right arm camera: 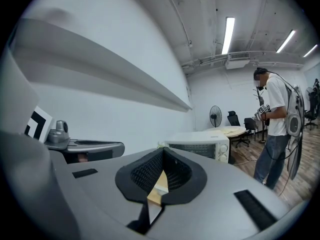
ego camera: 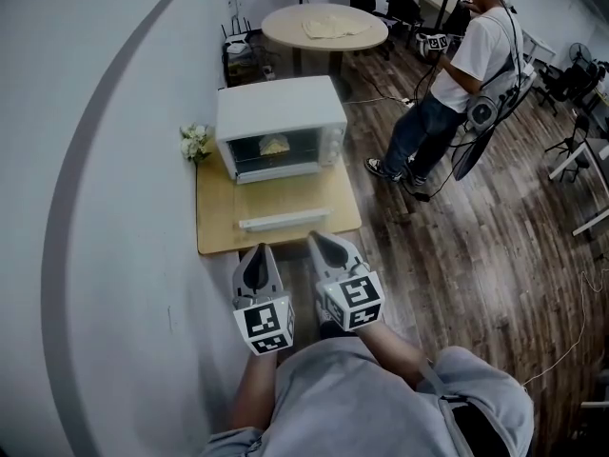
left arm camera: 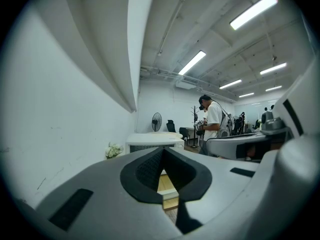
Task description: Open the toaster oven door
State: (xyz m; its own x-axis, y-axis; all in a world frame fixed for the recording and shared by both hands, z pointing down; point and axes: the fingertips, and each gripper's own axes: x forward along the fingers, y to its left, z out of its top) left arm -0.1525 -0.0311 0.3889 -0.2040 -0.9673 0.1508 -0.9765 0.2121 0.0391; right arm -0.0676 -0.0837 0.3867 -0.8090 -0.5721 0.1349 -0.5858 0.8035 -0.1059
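Note:
A white toaster oven (ego camera: 279, 127) stands at the back of a low wooden table (ego camera: 219, 217) against the wall. Its glass door (ego camera: 281, 150) is closed, and something pale yellow shows behind it. Both grippers are held side by side short of the table's near edge, well apart from the oven. My left gripper (ego camera: 257, 252) is shut with nothing in it, and so is my right gripper (ego camera: 319, 239). The oven (left arm camera: 155, 141) lies ahead beyond the shut left gripper (left arm camera: 164, 151) in the left gripper view. It appears again as the oven (right arm camera: 200, 143) past the shut right gripper (right arm camera: 162, 154).
A long white bar-like object (ego camera: 284, 220) lies on the table in front of the oven. White flowers (ego camera: 195, 143) sit at the oven's left by the wall. A person (ego camera: 457, 74) stands on the wooden floor to the right. A round table (ego camera: 325, 25) is behind the oven.

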